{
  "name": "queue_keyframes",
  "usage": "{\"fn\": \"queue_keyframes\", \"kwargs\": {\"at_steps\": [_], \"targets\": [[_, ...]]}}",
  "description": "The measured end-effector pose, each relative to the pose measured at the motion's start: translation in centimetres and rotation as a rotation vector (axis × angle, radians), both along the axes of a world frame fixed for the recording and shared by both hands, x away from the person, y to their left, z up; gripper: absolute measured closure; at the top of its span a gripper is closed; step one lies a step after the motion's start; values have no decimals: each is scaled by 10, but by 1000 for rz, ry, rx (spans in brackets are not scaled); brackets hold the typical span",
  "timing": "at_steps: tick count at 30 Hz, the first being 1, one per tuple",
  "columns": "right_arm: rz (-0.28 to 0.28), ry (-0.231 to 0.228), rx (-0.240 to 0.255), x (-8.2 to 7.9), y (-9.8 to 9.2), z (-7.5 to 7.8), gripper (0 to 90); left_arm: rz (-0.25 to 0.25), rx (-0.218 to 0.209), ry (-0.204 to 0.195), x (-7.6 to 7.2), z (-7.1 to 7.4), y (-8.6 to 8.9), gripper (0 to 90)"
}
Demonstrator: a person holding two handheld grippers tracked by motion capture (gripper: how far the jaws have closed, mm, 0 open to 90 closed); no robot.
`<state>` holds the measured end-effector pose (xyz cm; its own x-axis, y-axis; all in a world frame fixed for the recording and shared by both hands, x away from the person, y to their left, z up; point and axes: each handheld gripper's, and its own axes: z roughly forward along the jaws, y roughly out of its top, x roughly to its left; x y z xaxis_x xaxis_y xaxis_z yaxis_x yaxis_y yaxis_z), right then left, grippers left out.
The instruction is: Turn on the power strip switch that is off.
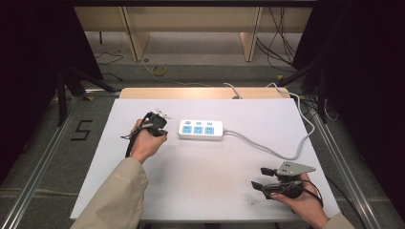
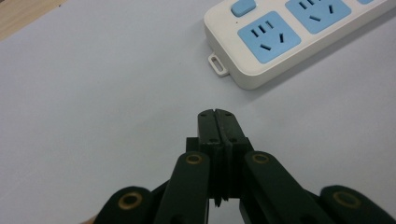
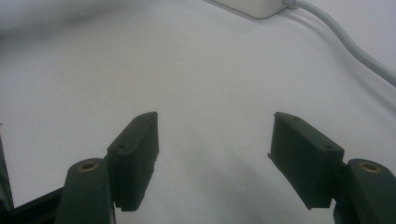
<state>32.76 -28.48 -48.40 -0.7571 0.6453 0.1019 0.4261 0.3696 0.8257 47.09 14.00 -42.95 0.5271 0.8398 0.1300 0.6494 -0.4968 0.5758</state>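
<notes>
Working from the biggest thing down, I have the white sheet-covered table (image 1: 200, 191) as my surface, kept bare so that both tools can move freely. On it, towards the far side and a little left of centre, lies the white plastic power strip with three blue socket faces (image 1: 200, 129), flat and face up, its sockets and switches reachable from above; its pale grey cord (image 1: 267, 148) runs off to the right and loops back past the far edge, well out of my approach. I hold my left gripper (image 1: 160, 125) just beside the strip's left end, tilted down over the sheet, with its jaws pressed together on nothing (image 2: 217, 122); I judge that a closed tip suits pushing a blue switch (image 2: 243, 6) better than grasping. My right gripper (image 1: 262, 177) waits near the front right corner, well apart from the strip, its jaws spread wide and empty (image 3: 215, 158), probably parked in reserve.
</notes>
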Motion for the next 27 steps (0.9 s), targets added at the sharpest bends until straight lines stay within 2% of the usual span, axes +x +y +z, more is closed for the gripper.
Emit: {"fn": "queue_keyframes", "kwargs": {"at_steps": [9, 27], "targets": [[0, 2, -2, 0, 0, 0, 333, -4, 8, 1, 7, 3, -5, 899], [0, 0, -2, 0, -1, 0, 333, 7, -6, 10, 18, 4, -8, 898]]}}
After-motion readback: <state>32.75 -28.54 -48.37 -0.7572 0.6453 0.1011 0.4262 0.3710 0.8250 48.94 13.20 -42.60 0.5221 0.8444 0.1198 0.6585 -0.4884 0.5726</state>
